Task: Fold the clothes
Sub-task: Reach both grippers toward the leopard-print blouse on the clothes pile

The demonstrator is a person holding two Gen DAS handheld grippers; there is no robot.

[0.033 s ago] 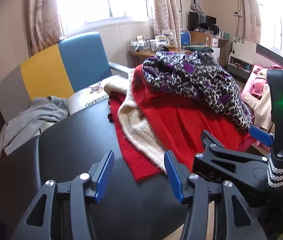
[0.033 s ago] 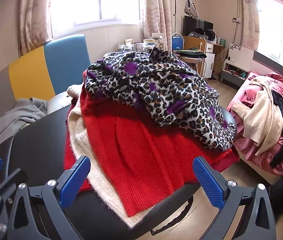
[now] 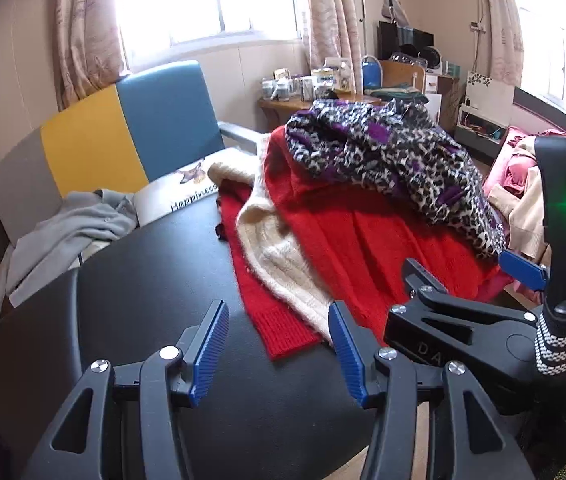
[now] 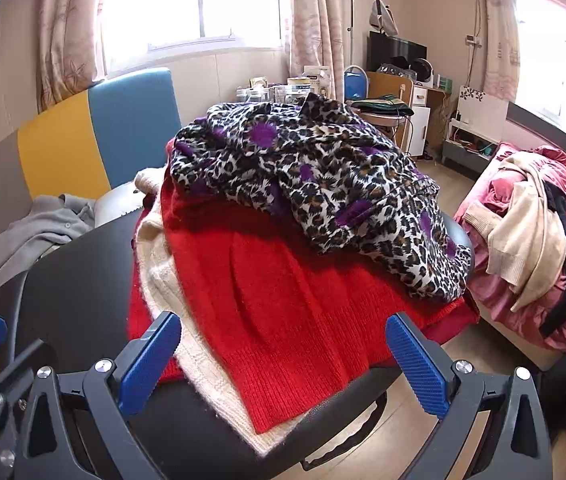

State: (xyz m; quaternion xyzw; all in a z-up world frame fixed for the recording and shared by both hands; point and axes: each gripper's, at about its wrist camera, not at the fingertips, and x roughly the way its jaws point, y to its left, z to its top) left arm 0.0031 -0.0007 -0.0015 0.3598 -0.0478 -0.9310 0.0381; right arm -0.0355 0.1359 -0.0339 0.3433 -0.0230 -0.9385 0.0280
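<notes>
Clothes heaped on the black counter: a slippery-looking leopard blouse atop a soft, probably clingy red sweater best taken at its ribbed hem, just beyond the left tool and right tool, both gaping, empty.

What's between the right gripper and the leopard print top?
In the right wrist view, the red sweater fills the stretch between the open right gripper and the leopard print top, with a cream knit edging it.
</notes>
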